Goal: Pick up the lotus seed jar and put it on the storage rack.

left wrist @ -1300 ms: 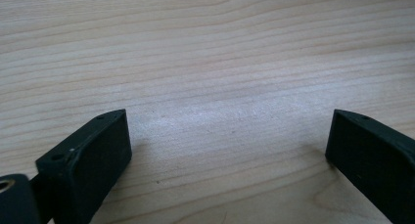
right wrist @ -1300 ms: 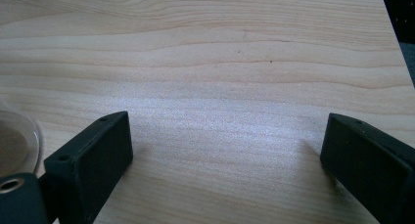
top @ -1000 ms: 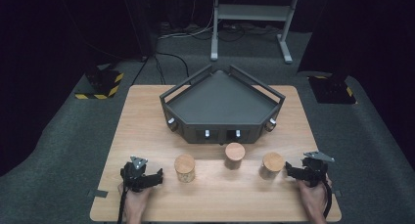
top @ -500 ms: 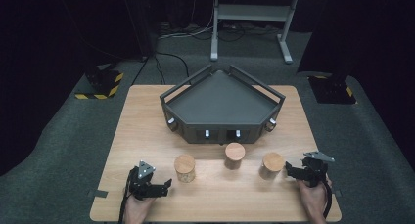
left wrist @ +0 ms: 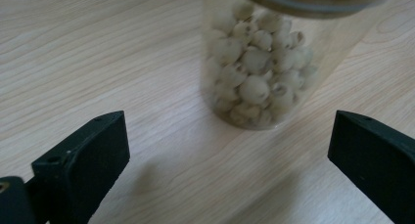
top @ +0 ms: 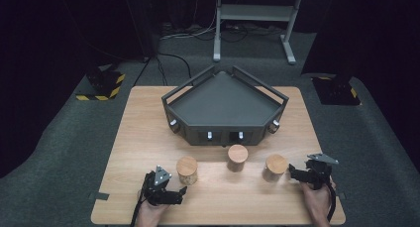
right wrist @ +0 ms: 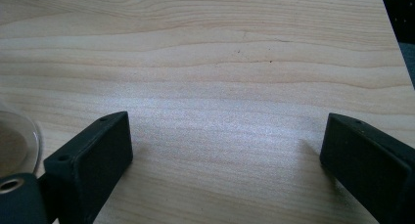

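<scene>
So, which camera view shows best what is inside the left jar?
The left gripper view: the left jar stands close ahead, its clear wall showing pale round balls. The high view shows mainly its wooden lid. In the right gripper view, a glass edge appears; which jar is unclear.

The left gripper (top: 182,192) sits low at the near edge, held from behind by the left hand (top: 148,214); its jaws stand wide apart, having just been closing a little, with nothing between them. The right gripper (top: 291,171), gripped by the right hand (top: 317,199), points leftward, jaws wide and empty.
</scene>
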Available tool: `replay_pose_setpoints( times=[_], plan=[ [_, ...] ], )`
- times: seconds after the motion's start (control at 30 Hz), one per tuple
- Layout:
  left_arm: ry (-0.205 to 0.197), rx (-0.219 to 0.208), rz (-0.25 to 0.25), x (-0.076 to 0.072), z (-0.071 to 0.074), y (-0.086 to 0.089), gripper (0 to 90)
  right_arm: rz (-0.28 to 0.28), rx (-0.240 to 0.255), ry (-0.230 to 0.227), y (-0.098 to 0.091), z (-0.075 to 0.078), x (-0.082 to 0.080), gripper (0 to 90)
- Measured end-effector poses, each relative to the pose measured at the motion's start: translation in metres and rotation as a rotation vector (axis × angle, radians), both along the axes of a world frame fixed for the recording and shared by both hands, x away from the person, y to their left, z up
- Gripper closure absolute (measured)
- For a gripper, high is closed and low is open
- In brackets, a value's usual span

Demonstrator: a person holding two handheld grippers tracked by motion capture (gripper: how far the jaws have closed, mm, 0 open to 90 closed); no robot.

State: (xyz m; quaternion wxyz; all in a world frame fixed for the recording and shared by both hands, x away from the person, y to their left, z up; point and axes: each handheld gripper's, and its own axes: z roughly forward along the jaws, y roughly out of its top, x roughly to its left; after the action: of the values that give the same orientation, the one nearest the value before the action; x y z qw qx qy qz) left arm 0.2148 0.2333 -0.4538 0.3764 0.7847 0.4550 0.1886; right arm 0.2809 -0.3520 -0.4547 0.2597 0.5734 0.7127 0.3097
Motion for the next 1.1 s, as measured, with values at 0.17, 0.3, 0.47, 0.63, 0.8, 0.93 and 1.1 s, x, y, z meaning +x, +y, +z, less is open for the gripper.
replay_pose_setpoints(
  times=[0.17, 0.3, 0.47, 0.63, 0.8, 0.93, 1.1],
  plan=[
    [-0.023, 0.001, -0.007, 0.004, -0.001, -0.014, 4.9, 0.000, 0.000, 0.000, 0.000, 0.000, 0.000, 4.4],
    [-0.063, 0.012, 0.000, 0.003, 0.000, -0.025, 8.6, 0.000, 0.000, 0.000, 0.000, 0.000, 0.000, 4.3],
    [-0.082, 0.002, 0.009, 0.005, 0.000, -0.029, 12.9, 0.000, 0.000, 0.000, 0.000, 0.000, 0.000, 4.4],
    [-0.102, 0.003, 0.016, 0.008, -0.001, -0.036, 17.5, 0.000, 0.000, 0.000, 0.000, 0.000, 0.000, 4.4],
    [-0.114, 0.009, 0.023, 0.008, -0.002, -0.040, 22.0, 0.000, 0.000, 0.000, 0.000, 0.000, 0.000, 4.4],
    [-0.116, 0.006, 0.023, 0.007, -0.002, -0.038, 24.9, 0.000, 0.000, 0.000, 0.000, 0.000, 0.000, 4.4],
    [-0.115, 0.000, 0.024, 0.007, -0.002, -0.038, 25.2, 0.000, 0.000, 0.000, 0.000, 0.000, 0.000, 4.4]
  ],
)
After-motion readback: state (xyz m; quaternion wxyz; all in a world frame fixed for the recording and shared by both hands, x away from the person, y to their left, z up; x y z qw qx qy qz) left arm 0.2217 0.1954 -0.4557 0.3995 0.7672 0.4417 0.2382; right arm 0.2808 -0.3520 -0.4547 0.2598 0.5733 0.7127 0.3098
